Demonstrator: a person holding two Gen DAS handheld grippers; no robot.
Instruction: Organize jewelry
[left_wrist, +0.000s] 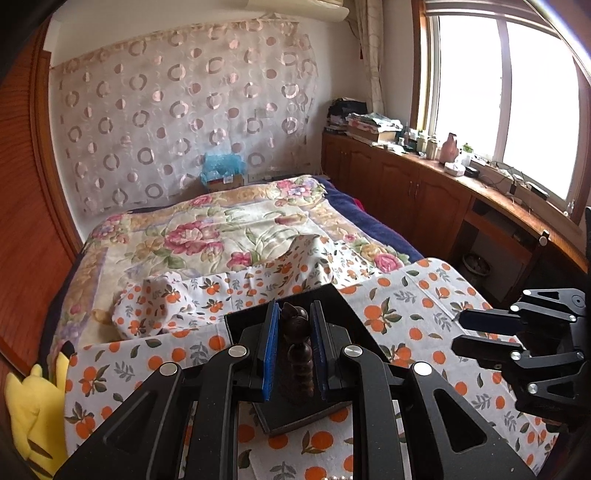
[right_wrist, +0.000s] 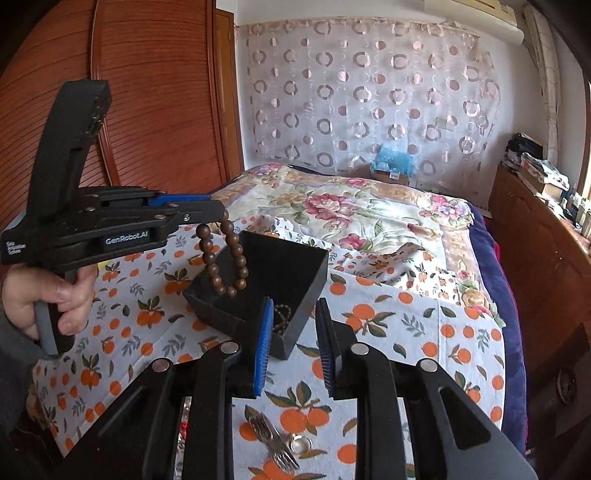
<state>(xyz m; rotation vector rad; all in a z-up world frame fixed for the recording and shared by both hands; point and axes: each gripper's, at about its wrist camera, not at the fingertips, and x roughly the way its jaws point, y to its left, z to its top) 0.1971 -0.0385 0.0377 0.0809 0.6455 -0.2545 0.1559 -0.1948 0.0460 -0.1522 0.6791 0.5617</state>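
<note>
Left gripper (left_wrist: 293, 345): jaws clenched on a dark wooden bead bracelet (left_wrist: 295, 343), beads pinched between the blue pads. In the right wrist view the same gripper (right_wrist: 218, 214) sits at 9 o'clock, and the bracelet (right_wrist: 225, 258) hangs from its tips as a loop, the lowest beads level with the near-left rim of the black box (right_wrist: 295, 273), apart from the box floor.

Black box: open-topped, resting on the orange-print cloth (right_wrist: 388, 332) spread over a surface at the foot of the bed. A second strand of small beads (right_wrist: 282, 319) lies inside the box at its near corner, partly hidden by the right gripper's blue pad.

Right gripper (right_wrist: 295, 347): jaws released, nothing between the pads, hovering just short of the box's near corner. In the left wrist view it (left_wrist: 458, 332) shows at 3 o'clock, fingers parted, pointing toward the box (left_wrist: 343, 306).

On the cloth at 6 o'clock in the right wrist view: a metallic comb-like hair clip (right_wrist: 273, 439) and, touching it, a small round silvery piece (right_wrist: 301, 445); exact type unclear.

A hand (right_wrist: 48, 299) grips the left gripper's handle at 8 o'clock.

Floral quilt (left_wrist: 221, 229) covers the bed beyond the cloth.
</note>
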